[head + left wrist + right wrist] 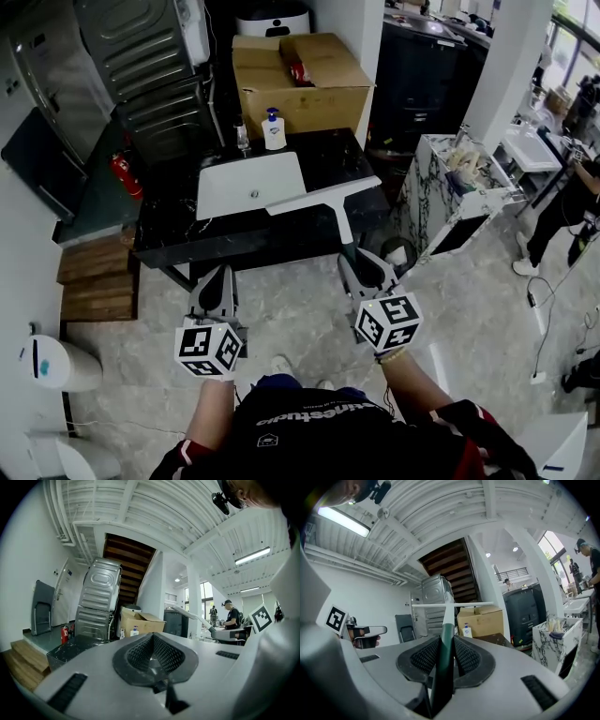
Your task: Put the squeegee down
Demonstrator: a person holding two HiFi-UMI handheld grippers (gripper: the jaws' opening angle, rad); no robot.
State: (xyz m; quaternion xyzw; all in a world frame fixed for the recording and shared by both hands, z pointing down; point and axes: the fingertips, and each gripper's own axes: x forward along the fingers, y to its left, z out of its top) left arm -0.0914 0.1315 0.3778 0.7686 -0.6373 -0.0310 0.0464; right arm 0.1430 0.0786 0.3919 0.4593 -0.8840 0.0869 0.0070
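Both hands point level: the right gripper [363, 267] clamps its jaws on the squeegee [323, 199] handle, while the left gripper [216, 279] holds its jaws together, empty. The blade hangs over the tabletop [169, 230] front edge.

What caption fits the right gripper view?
Right gripper shut on the squeegee by its green handle, white blade level, cardboard box beyond.

Nothing reads cleanly here. White lettering runs across the person's dark shirt [314, 415], upside down in the head view and too garbled to spell out. The soap bottle [274, 131] shows a blue label, print too small.
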